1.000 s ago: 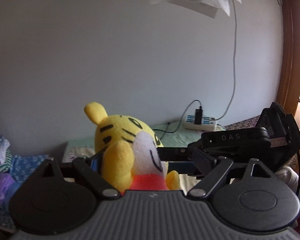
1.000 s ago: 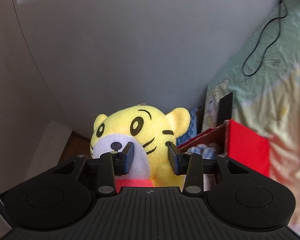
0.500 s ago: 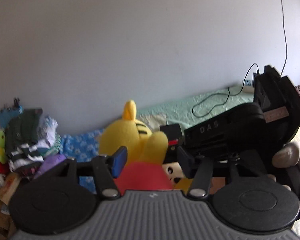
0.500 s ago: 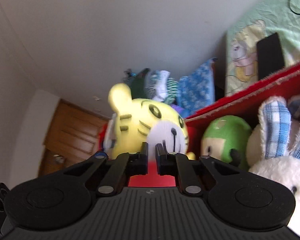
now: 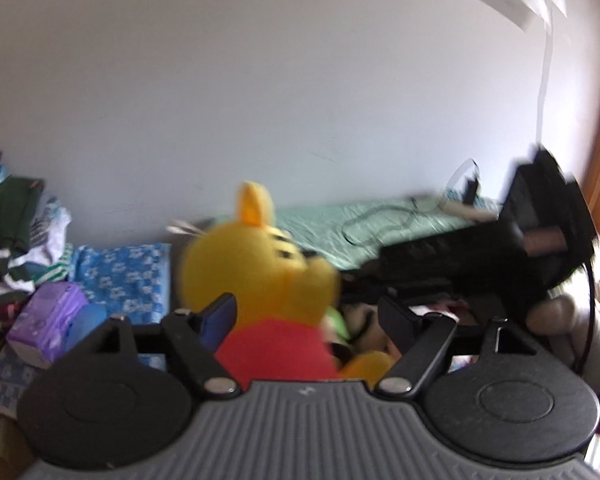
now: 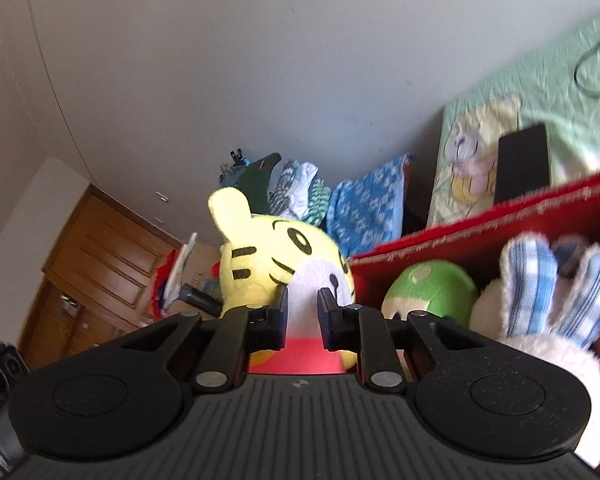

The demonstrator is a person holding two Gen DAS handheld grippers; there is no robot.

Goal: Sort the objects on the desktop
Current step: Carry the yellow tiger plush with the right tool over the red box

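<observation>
Right wrist view: soft, light tiger plush (image 6: 276, 256) is pinched at its white muzzle by the right gripper (image 6: 302, 312); the left gripper (image 5: 308, 320) jaws are opening, apparently clear of it.

The tiger toy (image 6: 284, 256) sits just outside the left end wall of the box (image 6: 480, 220), between the right gripper's (image 6: 302, 312) two fingers. Inside the box, a frog toy (image 6: 428, 288) lies nearest that left wall, with a rabbit toy (image 6: 540, 312) touching it on its right. Behind the box's far wall lies the bed (image 6: 560, 92), a phone (image 6: 522, 160) on it near the pillow end. A clothes pile (image 6: 288, 184) stands behind the tiger toy, left of the bed. In the left wrist view, the tiger toy (image 5: 268, 280) stands between the left gripper's (image 5: 308, 320) fingers.
</observation>
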